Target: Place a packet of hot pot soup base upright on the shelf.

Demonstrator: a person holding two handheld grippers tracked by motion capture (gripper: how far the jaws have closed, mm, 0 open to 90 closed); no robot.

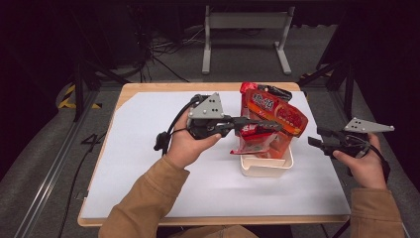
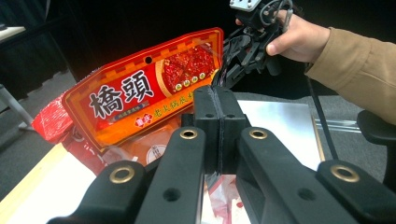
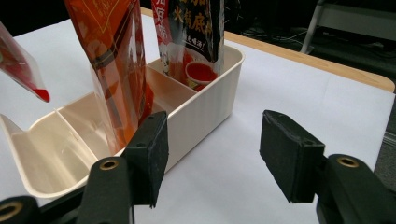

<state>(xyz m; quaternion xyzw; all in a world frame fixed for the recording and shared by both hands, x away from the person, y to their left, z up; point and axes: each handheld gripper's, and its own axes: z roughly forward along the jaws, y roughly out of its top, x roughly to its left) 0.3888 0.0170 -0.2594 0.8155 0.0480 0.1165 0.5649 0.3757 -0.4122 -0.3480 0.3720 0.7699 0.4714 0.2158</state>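
Left gripper (image 1: 277, 126) jaws pinch half-hidden red pouch (image 1: 257, 130) over tray (image 1: 266, 167); right gripper (image 3: 212, 154) jaws wide.

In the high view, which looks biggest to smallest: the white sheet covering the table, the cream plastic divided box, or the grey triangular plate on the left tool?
1. White sheet covering the table, by far the largest.
2. Cream plastic divided box, partly hidden by red packets.
3. Grey triangular plate on the left tool, smallest, though it sits nearer the camera.
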